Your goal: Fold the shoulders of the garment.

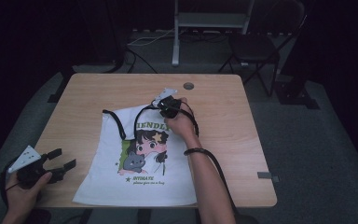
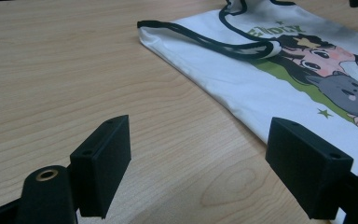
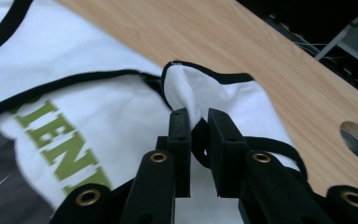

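A: Shirt (image 1: 142,158) spread mid-frame on table (image 1: 81,100); right tongs (image 3: 198,122) pinching its strap (image 3: 186,86).
B: Left tongs (image 2: 198,158) wide, lower left. Thin pinch, likely slipping if tugged.

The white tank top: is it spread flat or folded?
Mostly spread flat on the table; the white tank top has one strap pinched up by the right hand-held gripper.

Both grippers were matte black — the left gripper (image 1: 64,159) and right gripper (image 1: 160,105) each carried a pale grey three-cornered plate on top and trailed a black cable. Jaws were flat rectangular blocks with small screw holes; brass-coloured eyelets sat at the linkage pivots. Forearms were bare — no sleeves.
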`<act>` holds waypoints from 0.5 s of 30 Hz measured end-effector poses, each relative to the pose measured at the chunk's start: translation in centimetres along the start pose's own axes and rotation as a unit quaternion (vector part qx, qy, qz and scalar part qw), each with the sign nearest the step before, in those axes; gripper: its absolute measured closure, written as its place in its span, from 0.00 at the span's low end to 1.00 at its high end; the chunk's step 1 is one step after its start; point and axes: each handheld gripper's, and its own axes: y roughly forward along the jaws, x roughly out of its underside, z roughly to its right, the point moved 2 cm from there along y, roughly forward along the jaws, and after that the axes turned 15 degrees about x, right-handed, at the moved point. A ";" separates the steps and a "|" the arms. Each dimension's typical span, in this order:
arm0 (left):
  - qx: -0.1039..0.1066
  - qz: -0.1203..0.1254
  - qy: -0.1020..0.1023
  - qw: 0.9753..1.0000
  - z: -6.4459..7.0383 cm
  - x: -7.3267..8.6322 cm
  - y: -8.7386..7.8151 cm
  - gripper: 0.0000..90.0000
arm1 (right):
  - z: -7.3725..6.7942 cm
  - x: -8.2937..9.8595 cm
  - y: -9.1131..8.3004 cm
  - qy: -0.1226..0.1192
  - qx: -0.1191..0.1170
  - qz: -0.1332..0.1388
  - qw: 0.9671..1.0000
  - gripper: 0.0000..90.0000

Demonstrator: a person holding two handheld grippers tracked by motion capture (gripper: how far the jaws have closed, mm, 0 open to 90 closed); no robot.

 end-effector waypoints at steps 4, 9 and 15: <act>0.000 0.000 0.000 1.000 0.0 0.0 0.0 0.24 | -0.7 0.5 -0.6 -0.010 -0.001 0.003 1.000 0.89; -0.001 0.002 0.000 1.000 0.0 0.0 0.0 0.24 | -1.2 1.0 -1.0 -0.015 -0.008 -0.002 1.000 0.89; -0.003 -0.002 0.003 1.000 0.0 0.0 0.0 0.24 | -1.8 1.6 -1.7 -0.025 -0.010 0.001 1.000 0.89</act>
